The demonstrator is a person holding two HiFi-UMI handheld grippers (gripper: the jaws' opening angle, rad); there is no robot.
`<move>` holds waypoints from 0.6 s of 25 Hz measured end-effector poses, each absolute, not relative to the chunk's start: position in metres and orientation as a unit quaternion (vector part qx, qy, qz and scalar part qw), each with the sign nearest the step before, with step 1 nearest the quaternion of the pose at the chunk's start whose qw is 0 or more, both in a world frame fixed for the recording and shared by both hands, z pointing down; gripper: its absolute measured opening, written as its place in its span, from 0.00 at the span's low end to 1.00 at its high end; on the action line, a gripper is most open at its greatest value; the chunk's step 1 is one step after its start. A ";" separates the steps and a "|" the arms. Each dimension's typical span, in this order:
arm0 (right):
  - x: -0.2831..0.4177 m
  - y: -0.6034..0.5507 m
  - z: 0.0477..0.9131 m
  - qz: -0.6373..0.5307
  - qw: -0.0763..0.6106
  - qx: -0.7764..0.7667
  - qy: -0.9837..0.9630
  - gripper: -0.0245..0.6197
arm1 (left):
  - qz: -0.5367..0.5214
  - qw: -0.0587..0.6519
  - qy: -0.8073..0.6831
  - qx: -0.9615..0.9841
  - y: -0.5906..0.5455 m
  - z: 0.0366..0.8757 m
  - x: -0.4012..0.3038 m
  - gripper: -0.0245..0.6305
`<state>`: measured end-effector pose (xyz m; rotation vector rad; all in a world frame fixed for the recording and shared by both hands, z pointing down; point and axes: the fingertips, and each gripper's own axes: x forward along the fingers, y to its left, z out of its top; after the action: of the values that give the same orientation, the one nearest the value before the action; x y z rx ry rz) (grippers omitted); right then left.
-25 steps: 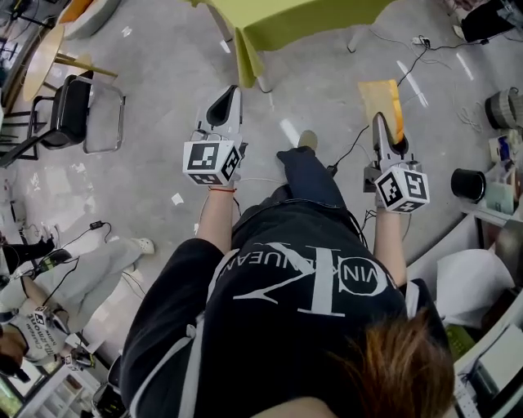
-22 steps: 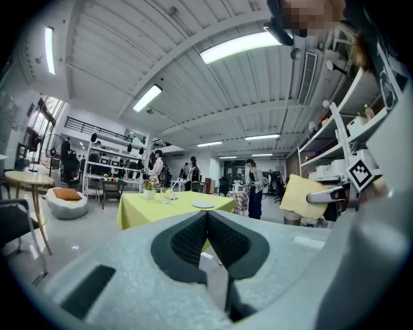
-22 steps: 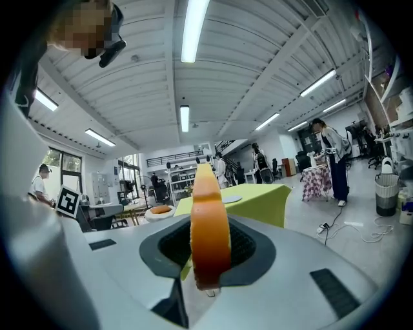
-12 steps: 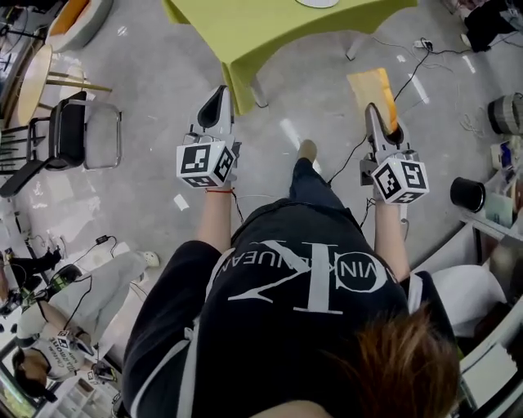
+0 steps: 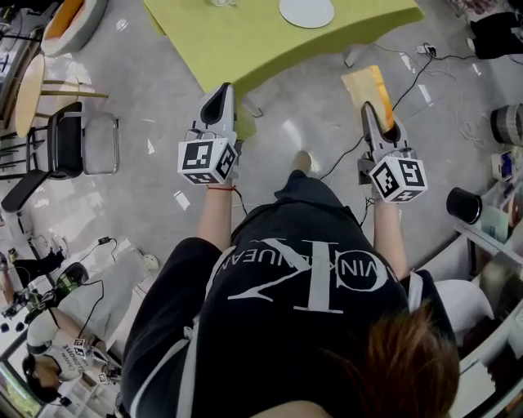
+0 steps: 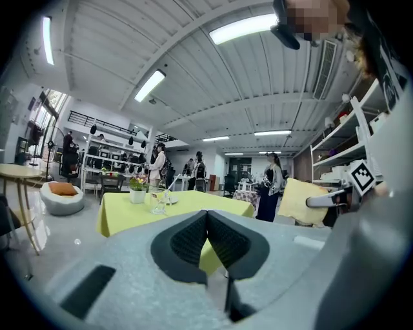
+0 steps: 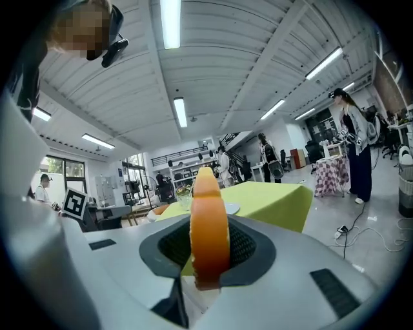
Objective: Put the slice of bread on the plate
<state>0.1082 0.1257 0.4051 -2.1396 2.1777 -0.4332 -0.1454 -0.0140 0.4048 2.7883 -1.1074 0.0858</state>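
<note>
My right gripper (image 5: pixel 380 114) is shut on the slice of bread (image 5: pixel 369 90), which stands on edge with its orange crust (image 7: pixel 208 225) between the pads and its pale face (image 6: pixel 301 200) turned left. The white plate (image 5: pixel 307 11) lies on the yellow-green table (image 5: pixel 245 41) ahead, also seen as a white plate (image 7: pixel 230 208) past the bread. My left gripper (image 5: pixel 217 104) is shut with nothing in it, its pads (image 6: pixel 207 240) pressed together, level with the right one and near the table's front edge. Both are held out over the grey floor.
A glass (image 6: pixel 159 202) and a small flower pot (image 6: pixel 137 193) stand on the table. A black chair (image 5: pixel 73 131) and a round wooden table (image 5: pixel 29 73) are at the left. Cables (image 5: pixel 413 69) run across the floor at right, beside shelving (image 5: pixel 498 220). People stand in the background (image 6: pixel 276 184).
The person has walked forward with both grippers held out. The yellow-green table and the plate have come closer and further into the head view. The bread stays gripped.
</note>
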 end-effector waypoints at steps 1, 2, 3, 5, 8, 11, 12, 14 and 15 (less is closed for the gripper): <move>0.112 0.119 0.406 -0.142 0.030 -0.692 0.708 0.19 | 0.029 0.069 -0.368 0.927 -0.021 0.404 -0.140 0.05; 0.116 0.112 0.407 -0.144 0.031 -0.689 0.710 0.19 | 0.027 0.068 -0.369 0.927 -0.028 0.403 -0.135 0.05; 0.119 0.105 0.407 -0.144 0.031 -0.687 0.712 0.19 | 0.025 0.067 -0.369 0.927 -0.035 0.401 -0.130 0.05; 0.127 0.091 0.407 -0.144 0.032 -0.684 0.715 0.19 | 0.021 0.065 -0.368 0.927 -0.046 0.398 -0.119 0.05; 0.137 0.081 0.406 -0.144 0.037 -0.682 0.716 0.19 | 0.025 0.063 -0.361 0.930 -0.052 0.399 -0.103 0.05; 0.143 0.079 0.407 -0.144 0.038 -0.678 0.719 0.19 | 0.028 0.064 -0.358 0.931 -0.052 0.401 -0.093 0.05; 0.145 0.078 0.408 -0.146 0.039 -0.679 0.719 0.19 | 0.030 0.064 -0.356 0.932 -0.052 0.402 -0.090 0.05; 0.146 0.075 0.412 -0.152 0.043 -0.680 0.716 0.19 | 0.037 0.065 -0.354 0.932 -0.055 0.406 -0.088 0.05; 0.146 0.074 0.414 -0.156 0.043 -0.679 0.716 0.19 | 0.039 0.067 -0.355 0.931 -0.058 0.408 -0.087 0.05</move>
<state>0.1461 0.0740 0.4139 -2.0755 2.1911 -0.4765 -0.0874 -0.0578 0.4081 2.8069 -1.0710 0.1163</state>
